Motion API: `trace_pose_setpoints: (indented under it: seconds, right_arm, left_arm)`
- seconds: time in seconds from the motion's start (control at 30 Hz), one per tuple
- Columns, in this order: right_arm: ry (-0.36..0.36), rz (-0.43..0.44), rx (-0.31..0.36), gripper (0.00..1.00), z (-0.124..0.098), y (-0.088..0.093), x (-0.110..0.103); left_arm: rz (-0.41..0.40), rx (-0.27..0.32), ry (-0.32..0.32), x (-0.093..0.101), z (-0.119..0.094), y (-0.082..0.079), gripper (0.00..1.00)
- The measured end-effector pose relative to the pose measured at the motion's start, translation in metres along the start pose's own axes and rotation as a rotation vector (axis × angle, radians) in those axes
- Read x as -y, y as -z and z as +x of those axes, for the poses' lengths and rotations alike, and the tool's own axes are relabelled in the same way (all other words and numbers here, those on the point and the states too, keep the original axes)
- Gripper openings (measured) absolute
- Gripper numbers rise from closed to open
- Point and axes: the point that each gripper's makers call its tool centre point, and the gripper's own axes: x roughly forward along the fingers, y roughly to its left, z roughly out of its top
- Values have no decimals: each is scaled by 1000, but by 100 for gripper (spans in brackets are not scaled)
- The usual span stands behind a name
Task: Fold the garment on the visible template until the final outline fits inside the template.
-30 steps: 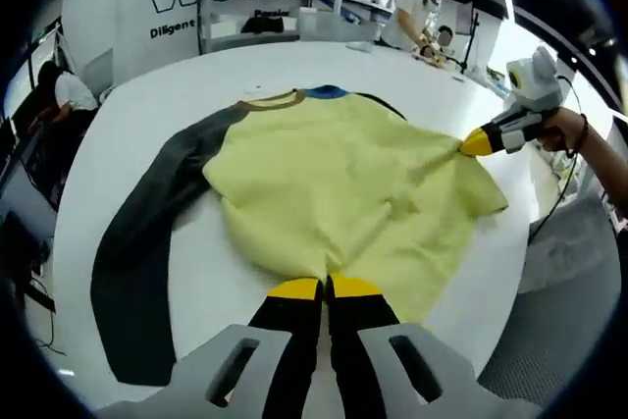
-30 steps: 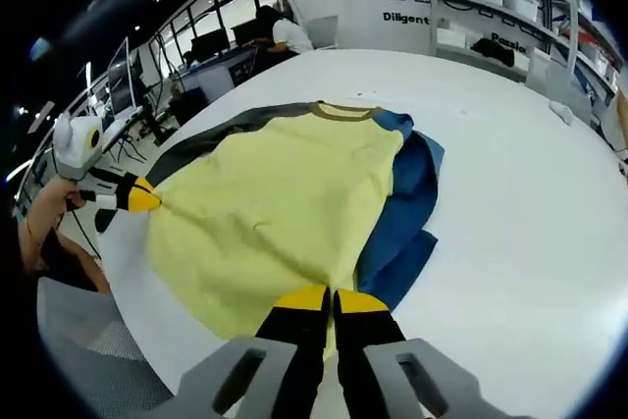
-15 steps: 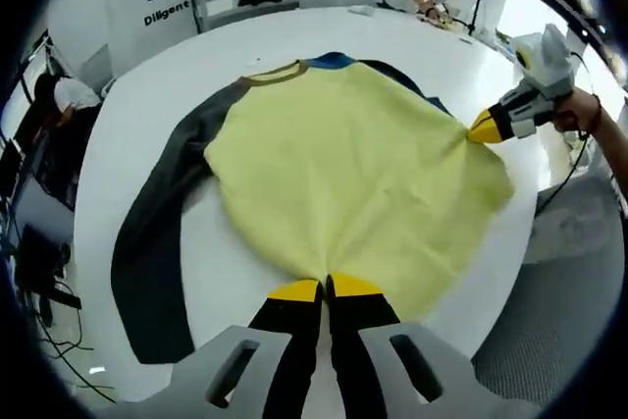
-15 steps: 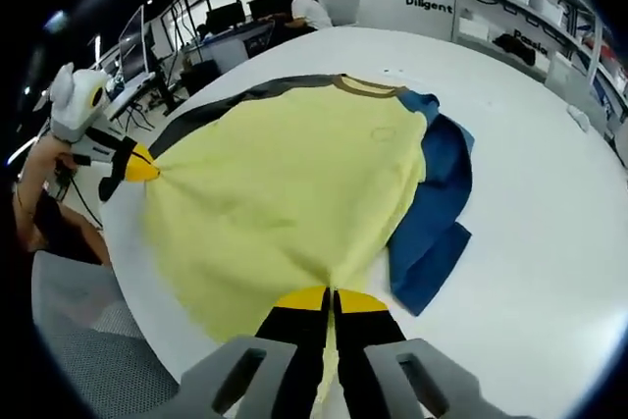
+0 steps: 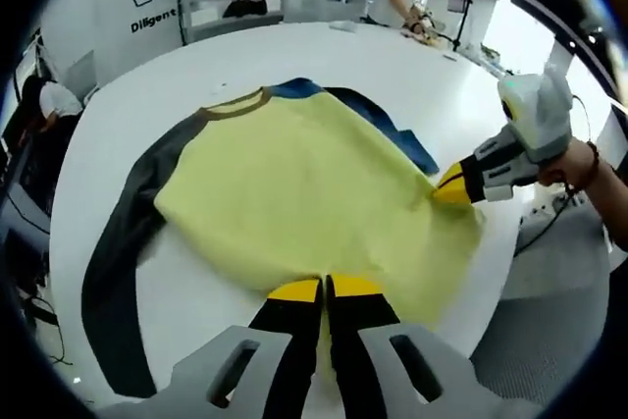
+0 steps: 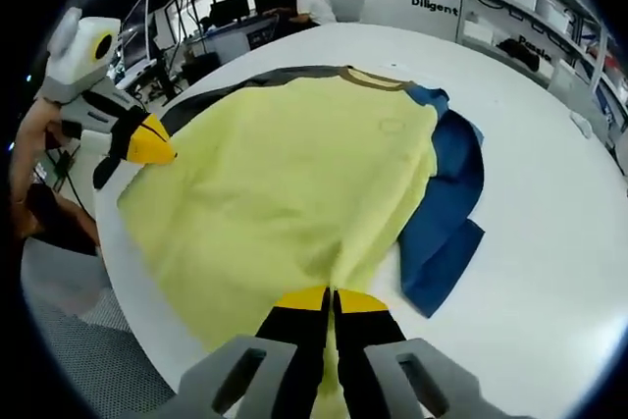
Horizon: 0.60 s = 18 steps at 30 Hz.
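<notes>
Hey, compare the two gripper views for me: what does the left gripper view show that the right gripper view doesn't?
Left gripper view: the long dark grey sleeve stretched across the table, and the right gripper entering from the right. Right gripper view: the blue sleeve spread wide beside the yellow body, and the left gripper at the left. Both share the yellow shirt on the white table, each view's own jaws closed on its hem.

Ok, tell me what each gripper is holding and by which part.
Both hold the garment by its yellow bottom hem: the left gripper at one corner, the right gripper at the other.
</notes>
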Motion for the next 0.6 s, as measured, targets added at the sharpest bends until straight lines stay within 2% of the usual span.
trace_pose_setpoints:
  seconds: [0.13,0.27,0.33,0.53,0.6]
  right_arm:
    - [-5,6,1,0,1,0,-1]
    - [-8,15,-2,0,4,1,-1]
    - [-9,17,-3,0,4,1,-1]
    - [-10,29,-3,0,4,1,0]
    - [-9,33,-5,0,4,2,0]
  left_arm:
    - [1,-13,3,8,16,-2,6]
    - [-14,-22,54,29,32,-1,11]
    - [-13,-33,73,36,38,2,10]
    - [-33,-51,79,36,47,12,11]
    - [-43,-39,86,37,47,13,13]
